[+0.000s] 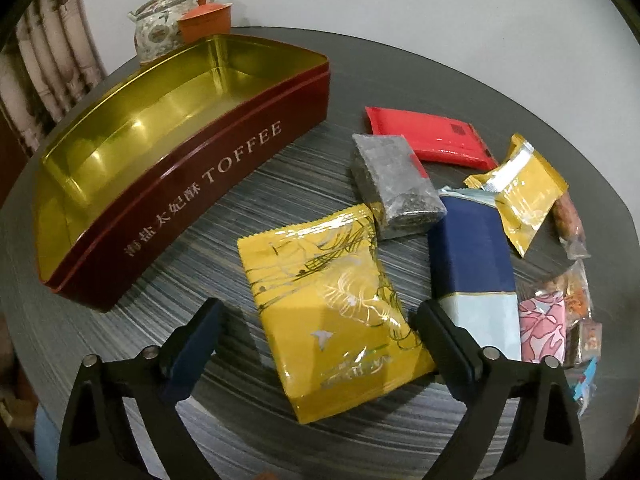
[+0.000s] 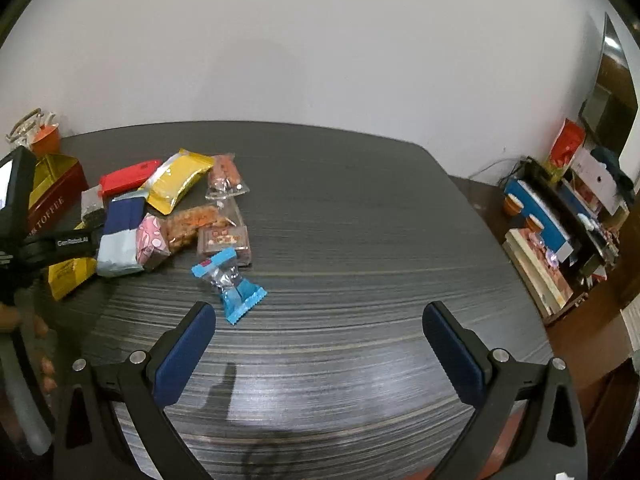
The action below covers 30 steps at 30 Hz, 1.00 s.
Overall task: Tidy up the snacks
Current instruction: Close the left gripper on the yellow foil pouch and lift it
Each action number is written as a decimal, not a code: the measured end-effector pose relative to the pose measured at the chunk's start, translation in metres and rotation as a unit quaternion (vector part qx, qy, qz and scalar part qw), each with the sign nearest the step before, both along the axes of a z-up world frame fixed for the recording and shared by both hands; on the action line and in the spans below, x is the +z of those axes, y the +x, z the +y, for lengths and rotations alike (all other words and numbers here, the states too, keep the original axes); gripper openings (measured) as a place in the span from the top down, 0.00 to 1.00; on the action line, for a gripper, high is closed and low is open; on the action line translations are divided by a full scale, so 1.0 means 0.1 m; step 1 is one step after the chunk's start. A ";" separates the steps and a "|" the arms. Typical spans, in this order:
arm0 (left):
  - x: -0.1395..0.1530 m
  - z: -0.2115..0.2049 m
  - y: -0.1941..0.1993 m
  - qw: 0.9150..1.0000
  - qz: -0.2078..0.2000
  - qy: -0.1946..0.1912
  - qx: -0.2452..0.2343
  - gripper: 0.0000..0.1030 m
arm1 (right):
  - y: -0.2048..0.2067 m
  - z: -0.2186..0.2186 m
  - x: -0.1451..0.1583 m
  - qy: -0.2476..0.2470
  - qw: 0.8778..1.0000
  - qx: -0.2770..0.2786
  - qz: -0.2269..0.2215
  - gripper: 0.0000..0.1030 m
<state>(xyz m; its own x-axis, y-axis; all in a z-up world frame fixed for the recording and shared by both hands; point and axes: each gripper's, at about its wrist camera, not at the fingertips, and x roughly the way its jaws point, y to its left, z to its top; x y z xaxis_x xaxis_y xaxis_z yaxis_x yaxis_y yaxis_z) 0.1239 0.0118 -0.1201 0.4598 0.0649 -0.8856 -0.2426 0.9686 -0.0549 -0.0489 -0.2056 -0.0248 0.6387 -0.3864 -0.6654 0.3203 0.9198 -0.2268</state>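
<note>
Right now the left gripper (image 1: 316, 332) hangs over the big yellow packet (image 1: 332, 316) near the desk's front edge, jaws wide apart w/ the packet lying flat between them; pads not pressing on it, though the right pad sits just beside the packet's edge. The desk (image 1: 256, 200) is dark w/ grey streaks. The red toffee tin (image 1: 180, 200), lid off, gold inside, nothing in it, sits toward the back-left corner; a teapot (image 1: 160, 24) and an orange lidded cup (image 1: 206, 20) stand behind it.

Other snacks lie in a loose pile just right of the yellow packet: grey brick-like pack (image 1: 394, 188), red packet (image 1: 432, 136) behind it, navy & pale-blue pack (image 1: 472, 264), small yellow packet (image 1: 524, 200) resting partly on the navy one, pink-patterned pack (image 1: 544, 328), plus a few clear-wrapped bits at the far right, too blurred to tell.

The right gripper (image 2: 320, 340) is also wide open, holding nothing, above bare desk; a blue-wrapped candy (image 2: 232, 284) lies just ahead of its left finger, apart from it.
</note>
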 end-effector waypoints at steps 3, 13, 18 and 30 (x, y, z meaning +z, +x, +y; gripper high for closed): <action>0.00 -0.04 -0.01 1.000 -0.003 0.006 -0.002 0.09 | 0.01 0.00 -0.03 0.009 1.000 0.003 0.005 0.00; 0.09 -0.07 -0.12 0.998 -0.016 0.024 -0.053 0.42 | 0.03 0.05 -0.06 0.007 1.000 0.011 0.010 0.00; 0.31 -0.04 -0.25 0.994 -0.044 0.045 -0.088 0.42 | 0.03 0.05 -0.07 0.003 1.000 0.010 0.010 0.00; 0.86 0.01 -0.38 0.988 -0.085 0.064 -0.110 0.42 | 0.04 0.08 -0.05 -0.006 1.000 0.016 0.005 0.00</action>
